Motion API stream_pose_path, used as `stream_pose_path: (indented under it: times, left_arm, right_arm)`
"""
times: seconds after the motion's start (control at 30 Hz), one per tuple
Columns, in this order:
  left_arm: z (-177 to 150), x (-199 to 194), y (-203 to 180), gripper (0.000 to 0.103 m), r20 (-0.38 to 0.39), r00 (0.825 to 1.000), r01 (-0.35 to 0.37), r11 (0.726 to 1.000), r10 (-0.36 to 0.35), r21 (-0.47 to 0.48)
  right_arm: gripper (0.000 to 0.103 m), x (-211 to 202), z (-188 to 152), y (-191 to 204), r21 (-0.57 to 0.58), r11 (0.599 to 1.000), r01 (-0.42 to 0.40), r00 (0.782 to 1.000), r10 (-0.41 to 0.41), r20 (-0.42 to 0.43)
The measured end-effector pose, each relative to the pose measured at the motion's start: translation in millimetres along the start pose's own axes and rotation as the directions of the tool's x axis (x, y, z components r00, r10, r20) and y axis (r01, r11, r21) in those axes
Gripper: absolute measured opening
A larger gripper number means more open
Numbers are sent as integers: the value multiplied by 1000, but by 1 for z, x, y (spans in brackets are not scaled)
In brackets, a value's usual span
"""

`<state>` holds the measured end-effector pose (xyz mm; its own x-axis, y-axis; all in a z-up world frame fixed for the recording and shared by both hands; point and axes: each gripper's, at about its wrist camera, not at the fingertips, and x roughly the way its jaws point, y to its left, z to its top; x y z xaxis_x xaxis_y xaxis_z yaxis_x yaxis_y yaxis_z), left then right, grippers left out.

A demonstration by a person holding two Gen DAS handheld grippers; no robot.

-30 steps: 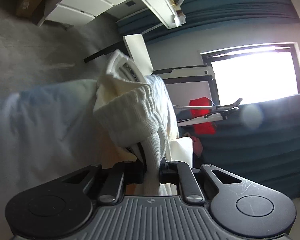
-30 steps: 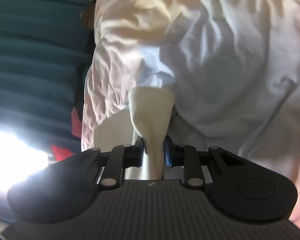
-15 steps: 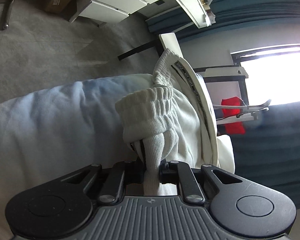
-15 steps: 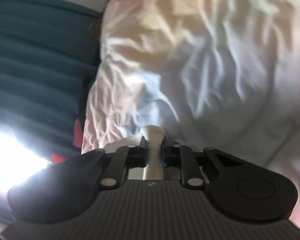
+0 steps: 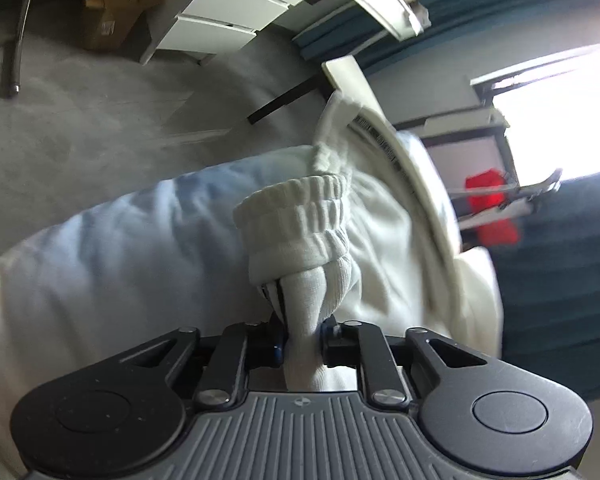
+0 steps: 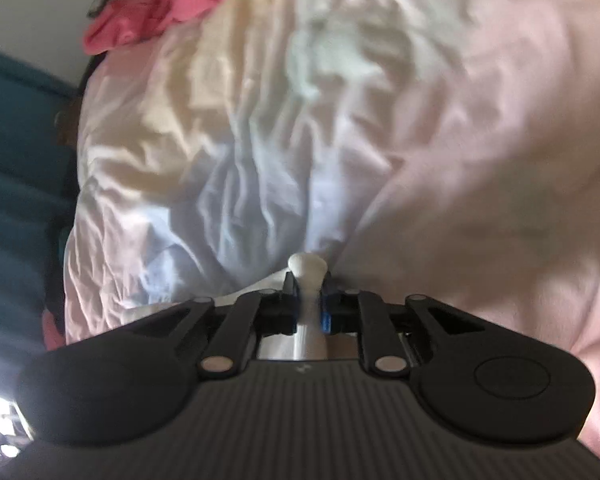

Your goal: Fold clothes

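My left gripper (image 5: pixel 300 320) is shut on the ribbed elastic waistband of a white garment (image 5: pixel 300 224); the rest of the garment (image 5: pixel 384 256) hangs away to the right, over a white bedsheet (image 5: pixel 112 264). My right gripper (image 6: pixel 308 292) is shut on a thin bunched fold of the same white garment (image 6: pixel 307 266), with only a small knob of cloth showing past the jaws. It is held just above the crumpled bedsheet (image 6: pixel 260 160).
A grey carpet (image 5: pixel 80 128), a white drawer unit (image 5: pixel 236 12) and a cardboard box (image 5: pixel 112 4) lie beyond the bed. A bright window (image 5: pixel 560 120), teal curtains (image 5: pixel 560 288) and a red cloth (image 5: pixel 488 208) are at right. A pink garment (image 6: pixel 148 12) lies on the bed's far edge.
Both grippers keep their hold. The left view has swung so that more floor and the drawer unit show. In the right view the cloth past the jaws has shrunk to a small knob.
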<state>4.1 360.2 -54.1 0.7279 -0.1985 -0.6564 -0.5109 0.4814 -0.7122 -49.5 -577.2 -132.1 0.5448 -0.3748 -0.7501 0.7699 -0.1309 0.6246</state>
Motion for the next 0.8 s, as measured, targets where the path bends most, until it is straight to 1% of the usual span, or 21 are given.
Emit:
stream_pose_path:
  times: [0.03, 0.07, 0.1, 0.13, 0.17, 0.2, 0.23, 0.27, 0.3, 0.33, 0.37, 0.43, 0.47, 0.5, 0.57, 0.6, 0.63, 0.7, 0.8]
  left_arm:
    - [-2, 0, 0, 27, -1, 1000, -18, 999, 18, 26]
    - [-5, 0, -3, 31, 0, 999, -41, 997, 41, 61]
    - [-7, -1, -6, 37, -1, 998, -63, 993, 64, 97]
    - [-9, -2, -10, 42, -6, 996, -85, 987, 87, 140]
    - [-12, -6, -14, 49, -1, 994, -107, 978, 109, 180]
    - [-14, -10, -19, 59, 8, 991, -131, 967, 132, 221]
    - [-18, -15, -27, 63, 35, 987, -160, 951, 156, 263]
    - [-24, -21, -36, 68, 70, 982, -186, 931, 173, 315]
    - [-30, -27, -45, 71, 105, 978, -207, 908, 181, 364]
    - [-39, -30, -58, 72, 138, 975, -214, 885, 171, 413]
    - [-48, -33, -70, 75, 171, 972, -222, 859, 160, 460]
    - [-67, -38, -96, 81, 223, 967, -228, 803, 122, 550]
    - [-81, -35, -111, 83, 212, 974, -191, 782, 77, 593]
    - [-96, -30, -127, 83, 204, 978, -167, 759, 46, 629]
    - [-129, -14, -158, 83, 171, 985, -114, 713, -9, 692]
    - [-146, -4, -174, 83, 150, 988, -85, 688, -34, 720]
    - [-162, 7, -190, 83, 127, 990, -57, 665, -57, 745]
    - [-195, 36, -216, 83, 78, 993, -5, 638, -86, 770]
    - [-237, 80, -240, 83, 45, 993, 29, 618, -104, 786]
  right_arm:
    - [19, -1, 1, 1, -2, 1000, 1, 1000, -1, 1]
    - [26, -4, 2, 7, -30, 999, 10, 1000, -10, 9]
    - [30, -10, 1, 13, -67, 997, 21, 999, -19, 27]
    - [39, -18, 0, 20, -106, 994, 27, 998, -21, 65]
    - [50, -27, -1, 26, -146, 989, 30, 994, -15, 104]
    - [55, -34, -3, 33, -188, 982, 16, 989, 12, 146]
    - [66, -42, -5, 40, -231, 973, 3, 982, 41, 185]
    - [73, -49, -6, 47, -274, 962, -7, 972, 71, 224]
    - [75, -56, -8, 54, -317, 948, -15, 960, 102, 260]
    - [75, -62, -10, 62, -363, 931, -26, 948, 138, 287]
    - [75, -62, -16, 71, -424, 904, -53, 944, 184, 273]
    - [74, -49, -29, 91, -543, 830, -130, 954, 254, 161]
    - [74, -41, -35, 100, -589, 791, -169, 955, 278, 99]
    - [74, -30, -38, 106, -608, 767, -208, 959, 282, 27]
    - [74, -6, -44, 119, -637, 717, -283, 954, 277, -113]
    - [74, 4, -47, 122, -656, 693, -298, 952, 262, -156]
    - [74, 13, -48, 124, -675, 676, -295, 954, 243, -174]
    - [74, 27, -47, 126, -699, 660, -275, 961, 210, -180]
    - [74, 35, -39, 123, -686, 680, -260, 965, 208, -160]
